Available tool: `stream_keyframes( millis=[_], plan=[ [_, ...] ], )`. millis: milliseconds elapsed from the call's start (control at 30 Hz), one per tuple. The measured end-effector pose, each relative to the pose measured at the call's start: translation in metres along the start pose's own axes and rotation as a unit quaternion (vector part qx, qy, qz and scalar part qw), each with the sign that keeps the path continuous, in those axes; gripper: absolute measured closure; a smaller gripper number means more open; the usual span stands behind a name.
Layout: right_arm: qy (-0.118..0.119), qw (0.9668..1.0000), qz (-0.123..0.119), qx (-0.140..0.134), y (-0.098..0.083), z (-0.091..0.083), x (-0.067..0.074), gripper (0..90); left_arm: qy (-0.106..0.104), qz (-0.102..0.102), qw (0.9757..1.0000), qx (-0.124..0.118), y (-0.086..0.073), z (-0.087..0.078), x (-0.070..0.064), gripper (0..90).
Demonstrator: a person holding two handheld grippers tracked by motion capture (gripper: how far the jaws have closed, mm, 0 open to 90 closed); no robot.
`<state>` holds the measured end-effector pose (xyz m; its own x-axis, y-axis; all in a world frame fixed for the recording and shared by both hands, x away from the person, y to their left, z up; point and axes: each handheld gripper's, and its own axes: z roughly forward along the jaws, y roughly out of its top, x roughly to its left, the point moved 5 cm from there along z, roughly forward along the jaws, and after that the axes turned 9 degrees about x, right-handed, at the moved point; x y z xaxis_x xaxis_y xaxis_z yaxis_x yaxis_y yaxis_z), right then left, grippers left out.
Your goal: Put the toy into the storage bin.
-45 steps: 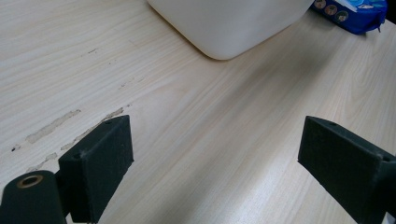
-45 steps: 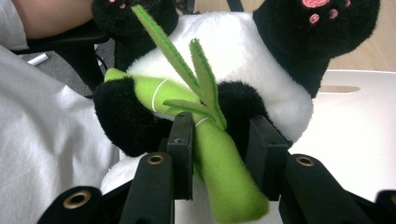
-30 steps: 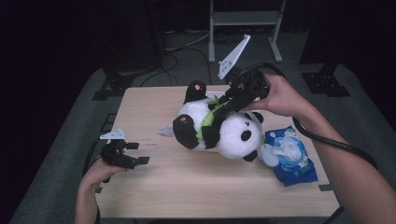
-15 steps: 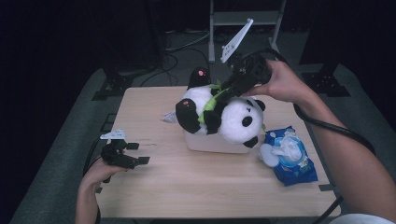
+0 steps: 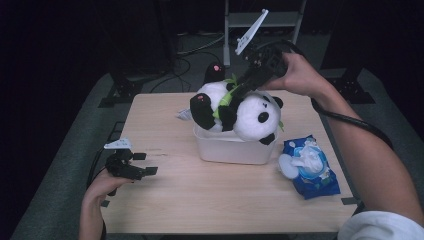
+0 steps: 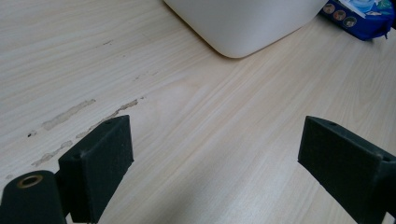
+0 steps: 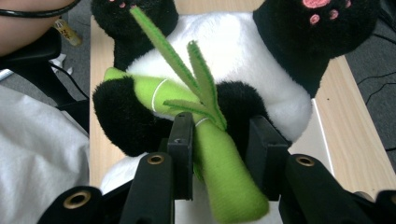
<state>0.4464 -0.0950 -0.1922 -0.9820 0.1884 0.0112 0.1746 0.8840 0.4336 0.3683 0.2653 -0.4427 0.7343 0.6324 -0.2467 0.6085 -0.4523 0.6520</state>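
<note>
The right gripper pinches the plush panda by its green bamboo stalk, a slim handle, holding it over the white bin, probably to lower it in. The left gripper rests spread on the table, idle.

i was looking into what read as a lab or recording room rather than a home. the light wooden table stood alone on grey carpet, with black tape marks on its near corners. the surroundings were dark. at the far side, cables trailed over the floor beside black stand legs and a pale metal frame. another black stand base sat far right.
</note>
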Motion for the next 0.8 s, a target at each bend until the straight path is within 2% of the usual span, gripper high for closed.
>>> stream_keyframes(
  millis=[400, 800],
  plan=[
    [-0.003, 0.9998, 0.016, 0.014, 0.002, 0.008, -0.032, 65.3, 0.002, -0.006, 1.0, -0.003, -0.002, -0.004, 0.003, 9.0],
    [0.006, 0.9991, 0.02, 0.036, -0.006, 0.038, -0.057, 65.3, 0.002, -0.011, 0.9999, -0.005, -0.003, -0.004, 0.004, 7.6]
  ],
)
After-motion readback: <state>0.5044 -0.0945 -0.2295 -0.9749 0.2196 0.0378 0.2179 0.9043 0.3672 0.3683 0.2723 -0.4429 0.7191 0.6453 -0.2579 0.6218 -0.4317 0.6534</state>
